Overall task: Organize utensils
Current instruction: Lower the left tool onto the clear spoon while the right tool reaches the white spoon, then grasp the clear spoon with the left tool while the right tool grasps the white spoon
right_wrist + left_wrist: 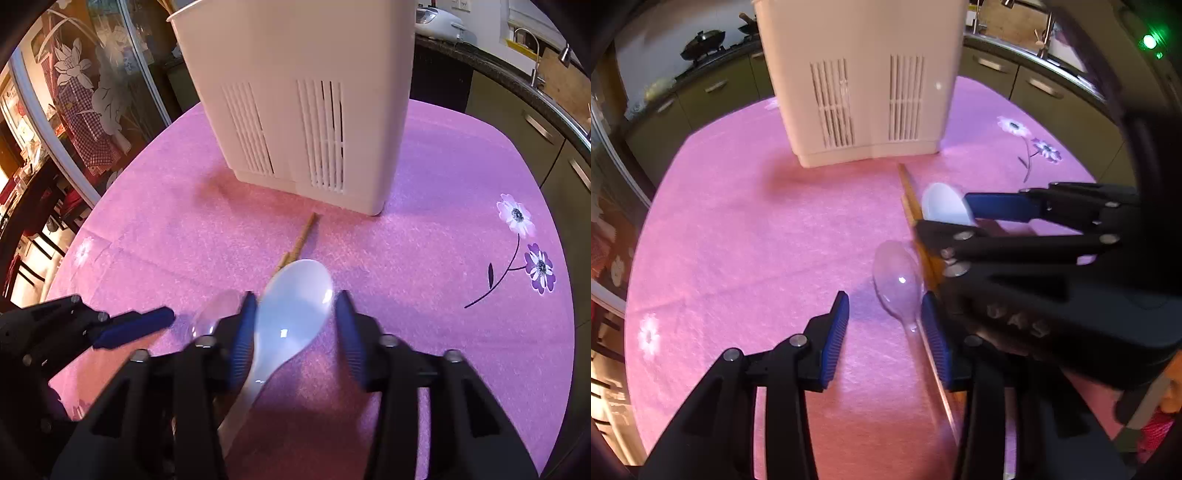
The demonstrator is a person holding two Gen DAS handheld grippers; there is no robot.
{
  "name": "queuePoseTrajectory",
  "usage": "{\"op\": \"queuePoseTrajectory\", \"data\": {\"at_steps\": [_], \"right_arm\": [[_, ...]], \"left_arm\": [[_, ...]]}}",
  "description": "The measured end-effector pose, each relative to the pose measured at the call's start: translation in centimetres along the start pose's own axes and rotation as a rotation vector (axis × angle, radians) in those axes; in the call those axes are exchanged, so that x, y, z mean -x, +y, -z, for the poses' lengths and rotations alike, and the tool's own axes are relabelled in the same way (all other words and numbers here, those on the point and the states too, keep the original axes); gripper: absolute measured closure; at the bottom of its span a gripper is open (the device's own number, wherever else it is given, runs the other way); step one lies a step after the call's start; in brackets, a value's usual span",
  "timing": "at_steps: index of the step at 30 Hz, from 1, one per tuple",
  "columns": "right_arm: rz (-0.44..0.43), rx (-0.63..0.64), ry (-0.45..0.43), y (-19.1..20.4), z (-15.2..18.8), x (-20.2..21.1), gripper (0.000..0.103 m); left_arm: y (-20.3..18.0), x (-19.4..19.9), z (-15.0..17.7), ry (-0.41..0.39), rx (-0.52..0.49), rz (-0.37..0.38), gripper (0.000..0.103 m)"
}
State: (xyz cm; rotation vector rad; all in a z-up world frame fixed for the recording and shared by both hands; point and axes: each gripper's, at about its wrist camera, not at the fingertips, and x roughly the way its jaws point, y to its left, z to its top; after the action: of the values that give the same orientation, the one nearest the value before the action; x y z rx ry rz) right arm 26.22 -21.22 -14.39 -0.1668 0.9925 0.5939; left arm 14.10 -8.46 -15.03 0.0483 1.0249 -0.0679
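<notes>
A clear plastic spoon [899, 286] lies on the pink tablecloth between the open fingers of my left gripper [884, 321], close to the right finger. A white ceramic spoon [291, 314] lies between the open fingers of my right gripper [295, 325], touching the left pad; it also shows in the left wrist view [943, 205]. Wooden chopsticks [297, 243] lie beside the spoons and point at the white slotted utensil holder [295, 103], which also shows in the left wrist view [860, 77]. The right gripper [964, 218] sits just right of the left one.
The round table carries a pink cloth [738, 229] with flower prints [517, 218] on the right. Kitchen cabinets [1034, 85] and a counter ring the far side. A glass cabinet [74, 92] stands to the left.
</notes>
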Motion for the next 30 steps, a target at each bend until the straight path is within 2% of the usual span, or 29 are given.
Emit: {"op": "queuePoseTrajectory", "data": {"at_steps": [3, 9, 12, 19, 21, 27, 30], "right_arm": [[0.007, -0.011, -0.002, -0.6, 0.0, 0.5, 0.063], [-0.024, -0.078, -0.061, -2.9, 0.3, 3.3, 0.064], [-0.024, -0.095, -0.09, -3.8, 0.3, 4.6, 0.064], [-0.03, -0.111, -0.106, -4.5, 0.4, 5.4, 0.064], [-0.031, -0.117, -0.111, -4.9, 0.6, 5.8, 0.064], [-0.035, -0.126, -0.14, -5.2, 0.6, 7.0, 0.064], [-0.041, -0.131, -0.171, -5.4, 0.5, 8.3, 0.065]], "left_arm": [[0.4, 0.0, 0.0, 0.007, -0.003, 0.011, 0.062], [0.9, 0.2, -0.1, 0.021, 0.028, 0.055, 0.063], [0.4, 0.0, -0.1, 0.019, -0.001, 0.008, 0.062], [-0.1, -0.8, -1.1, 0.01, 0.002, -0.02, 0.061], [-0.4, -0.8, -1.4, 0.005, -0.003, 0.0, 0.075], [-0.6, -0.6, -1.3, 0.007, -0.006, 0.04, 0.077], [-0.3, 0.8, -1.4, -0.025, -0.006, 0.046, 0.077]]}}
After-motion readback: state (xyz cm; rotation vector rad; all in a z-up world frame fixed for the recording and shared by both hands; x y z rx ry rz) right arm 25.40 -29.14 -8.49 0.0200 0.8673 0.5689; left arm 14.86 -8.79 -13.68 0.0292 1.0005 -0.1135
